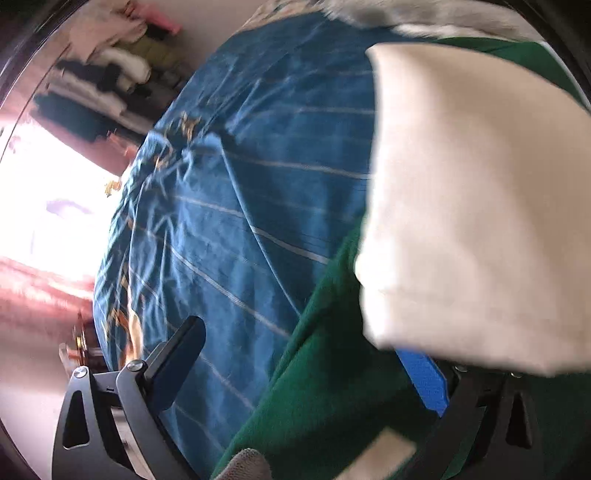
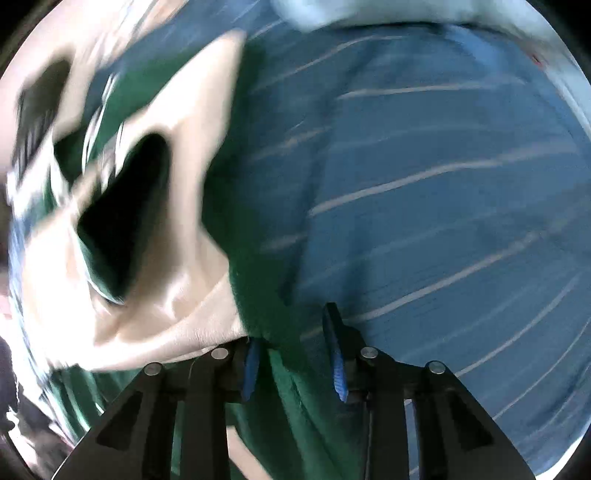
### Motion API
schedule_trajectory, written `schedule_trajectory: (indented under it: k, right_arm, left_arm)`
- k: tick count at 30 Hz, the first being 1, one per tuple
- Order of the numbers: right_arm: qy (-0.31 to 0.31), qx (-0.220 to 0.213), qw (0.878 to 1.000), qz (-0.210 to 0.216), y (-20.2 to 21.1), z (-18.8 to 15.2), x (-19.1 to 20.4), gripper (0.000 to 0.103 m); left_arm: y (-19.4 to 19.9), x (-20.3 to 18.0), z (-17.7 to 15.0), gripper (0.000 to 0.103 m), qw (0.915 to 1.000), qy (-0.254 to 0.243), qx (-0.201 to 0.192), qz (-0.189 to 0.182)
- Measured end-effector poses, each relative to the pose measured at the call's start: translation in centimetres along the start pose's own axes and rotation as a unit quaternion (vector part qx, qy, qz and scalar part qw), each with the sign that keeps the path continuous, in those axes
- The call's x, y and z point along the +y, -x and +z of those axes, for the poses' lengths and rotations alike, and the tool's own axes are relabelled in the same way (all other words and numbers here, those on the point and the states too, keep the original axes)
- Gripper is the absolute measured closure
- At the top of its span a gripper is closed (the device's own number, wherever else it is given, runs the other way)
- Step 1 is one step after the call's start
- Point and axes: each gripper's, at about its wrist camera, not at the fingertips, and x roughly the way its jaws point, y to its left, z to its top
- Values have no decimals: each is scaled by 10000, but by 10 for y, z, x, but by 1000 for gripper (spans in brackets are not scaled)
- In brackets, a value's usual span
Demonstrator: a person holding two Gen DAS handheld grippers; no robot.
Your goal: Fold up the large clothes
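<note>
A green garment (image 1: pixel 325 387) with a cream sleeve (image 1: pixel 472 206) lies on a blue striped bedsheet (image 1: pixel 240 184). My left gripper (image 1: pixel 301 369) is open wide just over the garment's edge; its left finger (image 1: pixel 177 362) hangs over the sheet, and its blue-padded finger (image 1: pixel 424 380) shows below the sleeve. The right wrist view is blurred. There my right gripper (image 2: pixel 294 369) points down at the green garment (image 2: pixel 255 295), the pads a narrow gap apart with a fold of green cloth between them and no visible pinch. The cream sleeve (image 2: pixel 166 314) spreads to its left.
Stacked folded clothes (image 1: pixel 110 62) sit beyond the bed's far left corner, next to a bright window (image 1: pixel 48 184). A pale grey cloth (image 1: pixel 406 14) lies at the bed's top edge. The blue sheet (image 2: pixel 424 221) stretches flat to the right of the garment.
</note>
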Motion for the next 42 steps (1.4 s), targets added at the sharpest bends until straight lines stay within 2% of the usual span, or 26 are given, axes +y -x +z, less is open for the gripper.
schedule_trajectory:
  k: [2, 3, 4, 6, 8, 11, 13, 15, 17, 19, 20, 22, 25, 27, 29, 31, 34, 35, 36, 41, 42]
  right_arm:
    - [-923, 247, 9951, 274, -15, 0, -39, 70]
    - [-1151, 317, 9919, 440, -19, 0, -47, 71]
    - [-1161, 342, 9917, 428, -19, 1, -46, 71]
    - [-736, 377, 9966, 50, -10, 5, -26, 71]
    - [-207, 395, 9989, -128, -2, 5, -4, 68]
    - [300, 339, 9981, -423, -7, 10, 5, 68]
    - [249, 335, 9984, -383, -18, 19, -4, 68]
    - [-57, 335, 9988, -361, -19, 23, -9, 68]
    - [-118, 320, 9973, -643, -13, 19, 0, 67]
    - [-250, 472, 9945, -900, -4, 11, 8, 58]
    - [-361, 604, 9936, -885, 4, 3, 15, 55]
    - [-464, 791, 9947, -456, 19, -14, 28, 54]
    - [-165, 1299, 9897, 576, 35, -71, 73, 51]
    - [-5, 1881, 9743, 1239, 24, -112, 107, 51]
    - [92, 2620, 9489, 1757, -2, -160, 144, 51]
    - [134, 3077, 9325, 1886, -34, -197, 168, 51]
    - [36, 3462, 9170, 1979, -71, -235, 187, 51]
    - [-14, 3506, 9150, 1995, -80, -245, 192, 64]
    - [-9, 3450, 9206, 1831, -81, -249, 192, 97]
    - [524, 2806, 9467, 1496, -35, -240, 190, 98]
    - [649, 2736, 9496, 1390, -30, -248, 189, 98]
  left_arm:
    - [-10, 2, 6, 0, 9999, 43, 96, -107]
    - [-12, 3, 6, 0, 9999, -1, 78, -108]
    - [-13, 2, 7, 0, 9999, -60, 56, -94]
    - [-10, 2, 6, 0, 9998, -157, 15, -96]
    - [-4, 2, 5, 0, 9995, -305, -105, -70]
    - [-5, -1, 6, 0, 9984, -505, -244, 15]
    - [-19, 1, 12, 0, 9990, -408, -152, -98]
    - [-32, 10, 22, 0, 9993, -22, 69, -356]
    - [-31, 13, 24, 0, 9989, 69, 213, -405]
    - [-23, 16, 21, 0, 9993, -19, 198, -324]
    - [-11, 22, 16, 0, 9991, -12, 196, -368]
    - [12, 39, 3, 0, 9990, 35, 30, -442]
    - [39, 67, -23, 0, 9993, 54, -162, -335]
    - [44, 81, -45, 0, 9998, 5, -103, -179]
    - [42, 95, -68, 0, 9999, -6, 122, 3]
    - [34, 107, -89, 0, 9990, 98, 421, 88]
    - [26, 122, -112, 0, 9966, 321, 745, 122]
    - [27, 127, -122, 0, 9959, 388, 809, 131]
    - [28, 129, -127, 0, 9957, 407, 821, 157]
    - [42, 135, -146, 0, 9956, 440, 826, 43]
    - [43, 133, -148, 0, 9959, 376, 825, 31]
